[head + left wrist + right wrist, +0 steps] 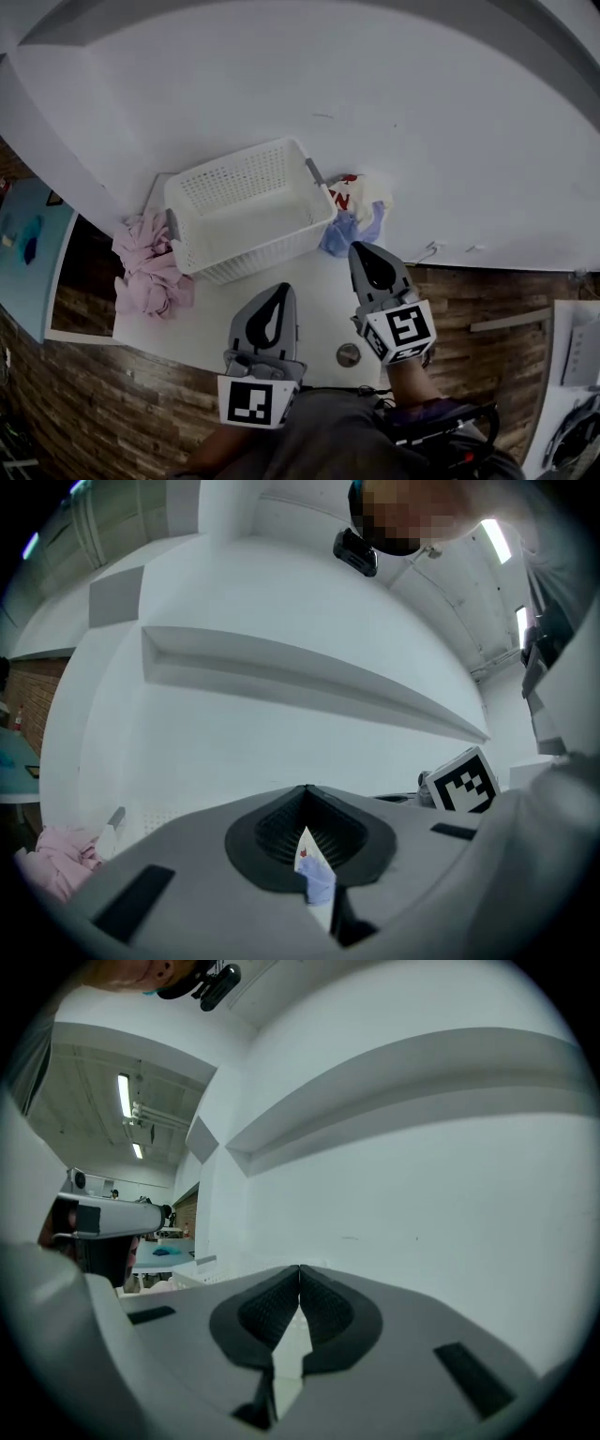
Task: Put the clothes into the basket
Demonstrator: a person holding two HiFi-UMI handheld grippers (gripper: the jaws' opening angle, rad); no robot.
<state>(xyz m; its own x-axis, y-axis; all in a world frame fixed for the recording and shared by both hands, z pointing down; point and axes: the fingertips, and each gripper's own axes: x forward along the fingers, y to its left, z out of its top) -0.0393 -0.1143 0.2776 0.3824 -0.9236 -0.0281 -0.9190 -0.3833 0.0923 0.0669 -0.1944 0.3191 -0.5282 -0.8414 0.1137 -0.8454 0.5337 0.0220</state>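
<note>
A white lattice basket (246,208) stands on the white table (309,300) against the wall, with nothing showing inside it. A heap of pink clothes (150,267) lies at its left end. A bundle of blue, white and red clothes (354,211) lies at its right end. My left gripper (280,287) hovers in front of the basket, jaws together and holding nothing. My right gripper (359,246) is shut and bare, its tip just short of the blue cloth. In the left gripper view the left gripper (307,789) is closed and the pink clothes (56,860) show at the left edge. The right gripper (299,1267) is closed in its own view.
A small round metal disc (348,354) sits in the table near its front edge. The white wall (375,112) rises right behind the basket. Wood-pattern flooring (497,291) lies to the right and below the table. A light blue surface (23,244) is at far left.
</note>
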